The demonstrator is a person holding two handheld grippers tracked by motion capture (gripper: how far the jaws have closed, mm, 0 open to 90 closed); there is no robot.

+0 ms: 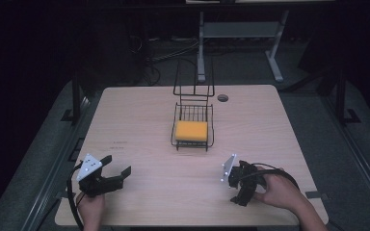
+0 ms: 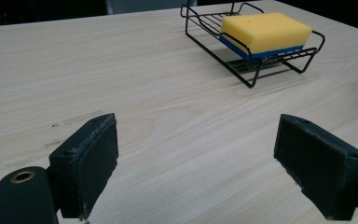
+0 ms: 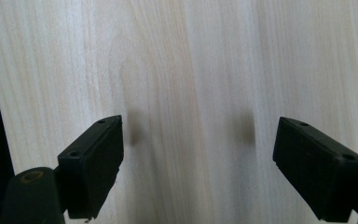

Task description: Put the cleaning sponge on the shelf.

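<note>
Meanwhile, both grippers rest wide open and empty at the near edge of the table, well apart from the sponge in its rack.

On the pale wooden table [image 1: 139,115], the yellow sponge [image 1: 191,130] with its blue underside lies flat in the black wire rack [image 1: 180,111] at the middle, a tall wire handle rising behind it. The left gripper [image 1: 118,168] sits at the near left, held by the left hand [image 1: 91,207], its jaws spread with bare wood between them and aimed toward the rack. The right gripper [image 1: 241,190], held by the right hand [image 1: 279,191] at the near right, tilts down at the tabletop, jaws equally parted and gripping nothing.
</note>
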